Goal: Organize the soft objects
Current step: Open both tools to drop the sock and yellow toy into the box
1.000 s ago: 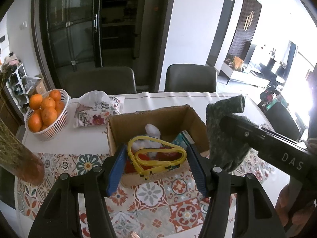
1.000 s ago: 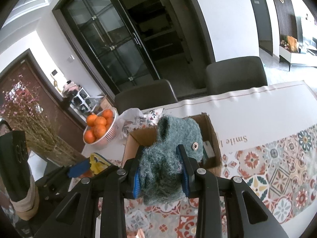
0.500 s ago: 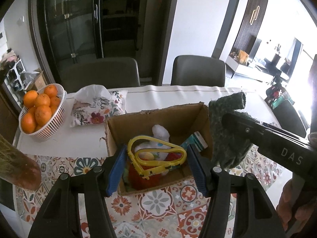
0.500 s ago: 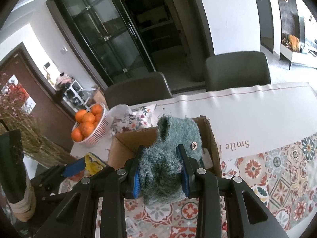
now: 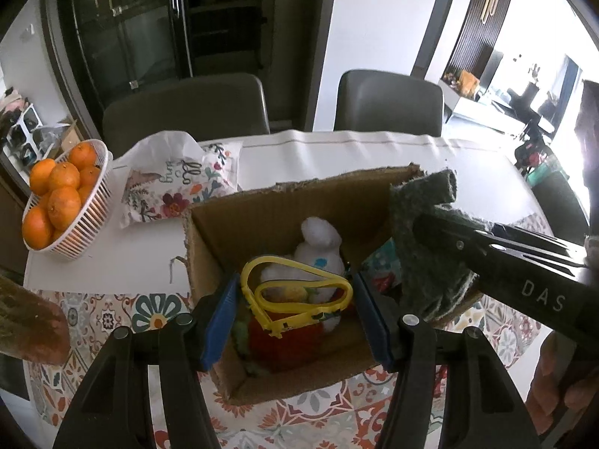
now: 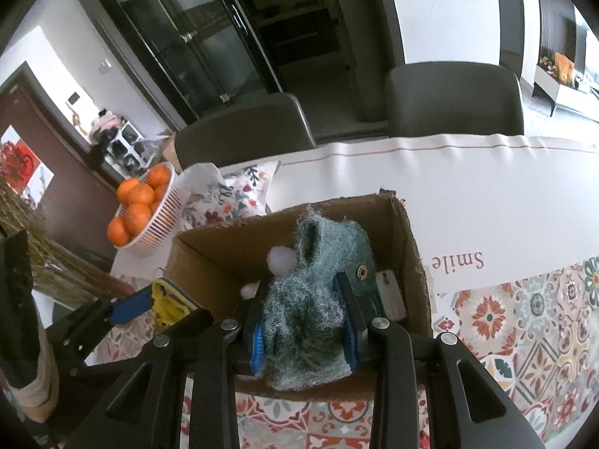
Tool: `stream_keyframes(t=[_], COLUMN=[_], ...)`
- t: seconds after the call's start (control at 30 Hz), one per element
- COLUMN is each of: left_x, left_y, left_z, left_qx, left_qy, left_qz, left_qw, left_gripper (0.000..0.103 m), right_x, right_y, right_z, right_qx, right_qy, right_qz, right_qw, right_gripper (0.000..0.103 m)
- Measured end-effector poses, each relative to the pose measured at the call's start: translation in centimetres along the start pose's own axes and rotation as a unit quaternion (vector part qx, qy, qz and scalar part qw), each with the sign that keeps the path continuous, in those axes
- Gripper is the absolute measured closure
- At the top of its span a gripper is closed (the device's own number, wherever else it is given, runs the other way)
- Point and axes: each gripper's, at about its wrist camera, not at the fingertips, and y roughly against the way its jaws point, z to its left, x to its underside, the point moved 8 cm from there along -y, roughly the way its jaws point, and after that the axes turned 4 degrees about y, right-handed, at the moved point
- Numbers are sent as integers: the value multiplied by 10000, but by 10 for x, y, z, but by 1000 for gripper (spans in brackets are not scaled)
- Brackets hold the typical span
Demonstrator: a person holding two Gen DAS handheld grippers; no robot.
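Left wrist view: the left gripper pinches a yellow looped band between its blue pads, held above the open cardboard box on the desk, where a white plush lies inside. Over the box's right side, the right gripper is clamped on a green woolly knit piece.
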Motion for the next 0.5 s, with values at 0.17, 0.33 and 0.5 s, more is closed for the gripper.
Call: stream_keyframes(t=[0.17, 0.33, 0.5], left_x=[4, 6, 3], left_y=[-13, -21, -17], left_z=[-3, -2, 1], left_qx=[-19, -36, -103], left_qy=[-77, -11, -9], left_qz=[164, 294, 209], left_qw=[9998, 9996, 9997], left_gripper=[42, 32, 22], right_x=[2, 3, 3], right_y=[-14, -25, -27], right_z=[-3, -4, -5], right_qx=[-32, -167, -256], right_qy=[-19, -174, -297], right_qz=[167, 316, 296], right_qw=[9999, 9992, 9988], right_gripper=[66, 48, 38])
